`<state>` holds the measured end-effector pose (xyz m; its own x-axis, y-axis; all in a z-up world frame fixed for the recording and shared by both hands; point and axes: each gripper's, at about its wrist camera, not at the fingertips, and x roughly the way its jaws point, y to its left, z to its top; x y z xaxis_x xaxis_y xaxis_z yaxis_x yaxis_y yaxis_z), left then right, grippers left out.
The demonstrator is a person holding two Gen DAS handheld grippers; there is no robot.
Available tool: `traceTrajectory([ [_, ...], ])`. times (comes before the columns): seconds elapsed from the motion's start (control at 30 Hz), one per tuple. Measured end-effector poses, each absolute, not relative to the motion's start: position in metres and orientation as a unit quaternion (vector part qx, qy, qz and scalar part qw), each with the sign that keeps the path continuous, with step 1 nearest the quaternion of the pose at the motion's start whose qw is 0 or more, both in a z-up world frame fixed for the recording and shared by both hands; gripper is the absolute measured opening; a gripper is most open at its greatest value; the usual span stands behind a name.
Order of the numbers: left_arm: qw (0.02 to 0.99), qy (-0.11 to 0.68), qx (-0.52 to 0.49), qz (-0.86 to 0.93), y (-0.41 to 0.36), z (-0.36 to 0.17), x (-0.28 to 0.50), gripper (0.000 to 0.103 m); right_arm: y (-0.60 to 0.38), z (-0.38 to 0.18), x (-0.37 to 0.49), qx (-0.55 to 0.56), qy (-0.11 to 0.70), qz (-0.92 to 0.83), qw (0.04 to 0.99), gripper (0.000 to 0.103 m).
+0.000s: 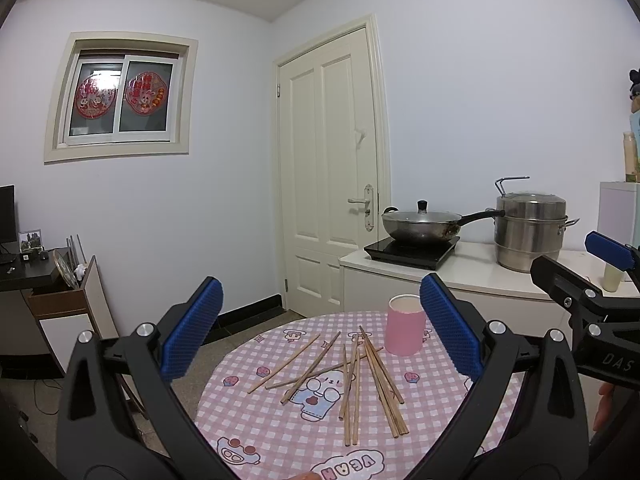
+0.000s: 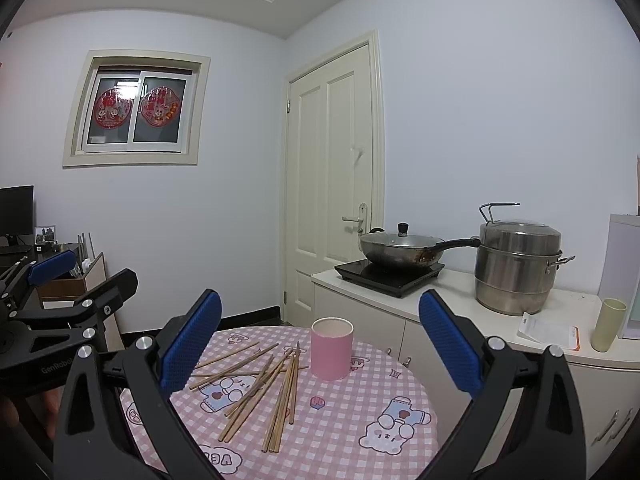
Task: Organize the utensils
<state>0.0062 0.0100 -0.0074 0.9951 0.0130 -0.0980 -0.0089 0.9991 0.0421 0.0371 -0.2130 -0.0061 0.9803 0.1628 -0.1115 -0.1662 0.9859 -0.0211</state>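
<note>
Left wrist view, "DAS" on right gripper (image 1: 600, 264), both grippers spread wide, empty, chopsticks (image 1: 352, 376) beside pink cup (image 1: 404, 326).

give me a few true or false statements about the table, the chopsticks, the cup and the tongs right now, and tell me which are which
1. The chopsticks lie loose on the checked tablecloth, several crossing one another. True.
2. The pink cup lies on its side. False: it stands upright, open end up.
3. Some chopsticks already stand in the pink cup. False: none sticks out of it; all those visible lie on the cloth.
4. Both tongs are open and hold nothing. True: the left tongs and the right tongs are spread wide above the table.
5. The pan on the black cooktop has no lid. False: a lid with a black knob covers it.
</note>
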Motion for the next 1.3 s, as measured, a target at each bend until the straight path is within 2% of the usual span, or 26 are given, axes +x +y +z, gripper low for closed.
traceTrajectory([
  [1.3, 0.998, 0.059, 0.023, 0.006, 0.0128, -0.0053, 0.0108, 0.097, -0.2132, -0.0049, 0.0408, -0.015, 0.06, 0.083, 0.995, 0.096],
])
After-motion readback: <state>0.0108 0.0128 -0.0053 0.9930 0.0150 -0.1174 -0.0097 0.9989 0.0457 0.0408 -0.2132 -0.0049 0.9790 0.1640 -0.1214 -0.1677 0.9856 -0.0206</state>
